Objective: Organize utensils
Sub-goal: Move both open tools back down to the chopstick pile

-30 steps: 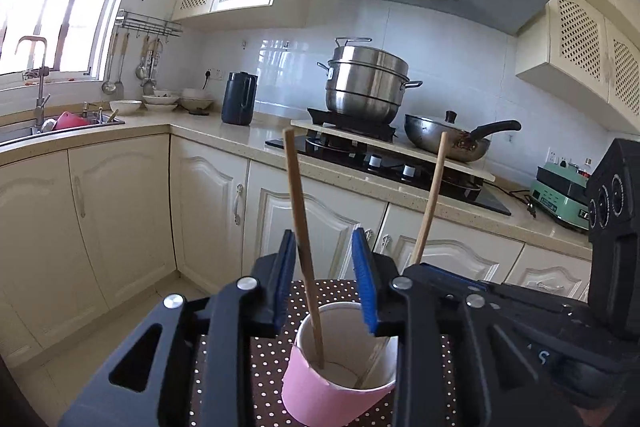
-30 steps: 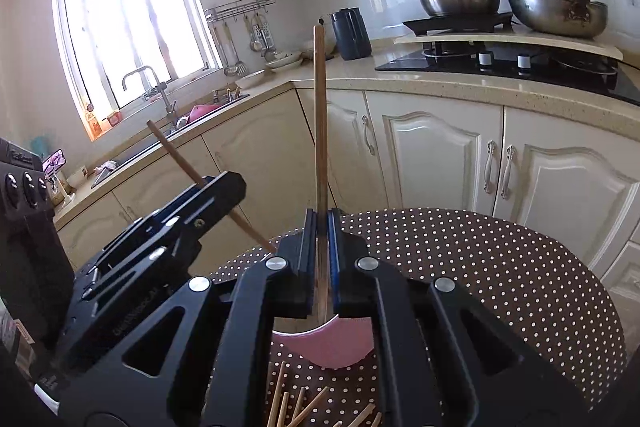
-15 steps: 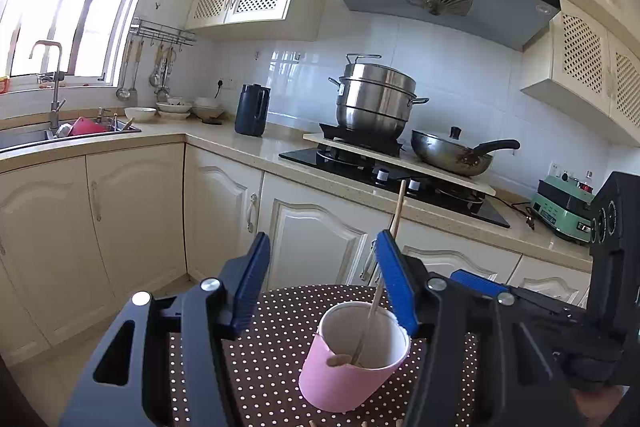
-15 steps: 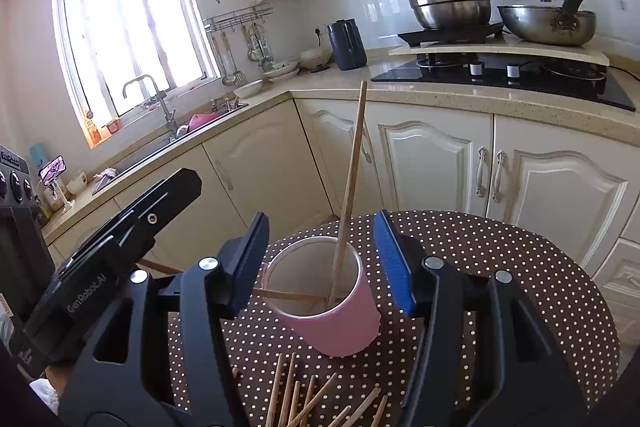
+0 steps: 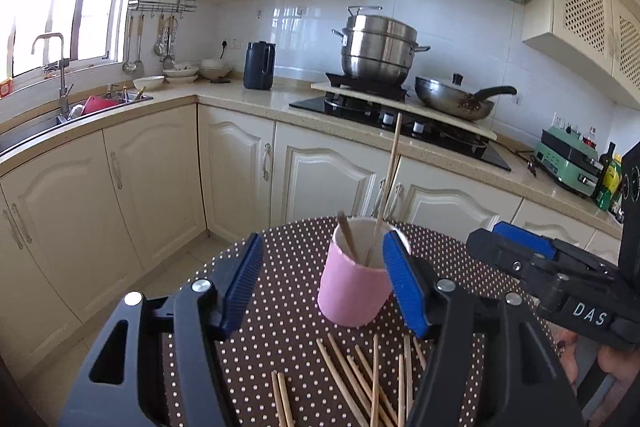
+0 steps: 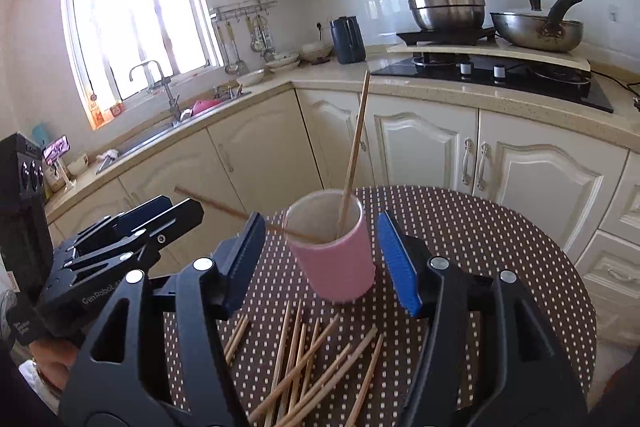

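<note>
Both claws are opening, nothing pinched: left claw [image 5: 324,287], right claw [image 6: 322,263]. Pink cup [image 6: 332,259] stands on the dotted worktop [image 6: 480,235] holding 2 chopsticks [image 6: 354,155]. Only the right view shows 1 leaning far out sideways; loose chopsticks [image 5: 360,379] lie nearer.

A pink cup [image 5: 354,289] with a white interior is noted. The tablecloth [image 5: 288,307] is brown with white polka dots. Chopsticks [image 6: 312,367] are light tan wood. Both grippers are black, the left gripper [image 5: 324,283] and the right gripper [image 6: 322,261] alike, with blue ribbed pads [image 5: 404,283]. Cabinets [image 5: 152,183] are cream; the kettle [image 5: 259,65] is dark navy.
</note>
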{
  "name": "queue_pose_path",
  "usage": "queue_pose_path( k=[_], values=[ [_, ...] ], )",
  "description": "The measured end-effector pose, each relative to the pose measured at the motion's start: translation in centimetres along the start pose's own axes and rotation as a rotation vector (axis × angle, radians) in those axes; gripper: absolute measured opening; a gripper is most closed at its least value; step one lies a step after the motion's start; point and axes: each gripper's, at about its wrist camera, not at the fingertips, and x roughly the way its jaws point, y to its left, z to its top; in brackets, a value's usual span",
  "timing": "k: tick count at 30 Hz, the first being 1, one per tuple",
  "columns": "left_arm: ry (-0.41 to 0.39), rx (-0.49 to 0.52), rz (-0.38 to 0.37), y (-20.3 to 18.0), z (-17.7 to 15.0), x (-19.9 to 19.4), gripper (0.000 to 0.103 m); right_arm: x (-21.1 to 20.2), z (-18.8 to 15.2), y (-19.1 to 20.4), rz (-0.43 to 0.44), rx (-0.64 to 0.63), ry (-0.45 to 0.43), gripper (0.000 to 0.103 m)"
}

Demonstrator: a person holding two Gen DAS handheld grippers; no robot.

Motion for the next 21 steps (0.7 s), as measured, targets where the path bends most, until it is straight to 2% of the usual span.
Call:
queue_pose_path(
  k=[6,11,17,21],
  values=[
    [0.161,0.049,0.019,0.5,-3.7,-0.5,0.061,-1.4,-3.4,0.4,-0.028,-0.003,0.077,0.059],
    [0.297,0.0,0.026,2.7,-6.9,-0.1,0.061,-2.2,-5.9,-0.1,-0.046,0.023,0.137,0.059],
    [0.413,-0.056,0.03,4.2,-9.5,0.9,0.061,-2.3,-8.5,-0.5,-0.058,0.048,0.206,0.059],
    [0.469,-0.049,0.05,4.5,-10.9,1.7,0.061,-2.0,-9.5,-0.6,-0.06,0.05,0.248,0.059]
  ],
)
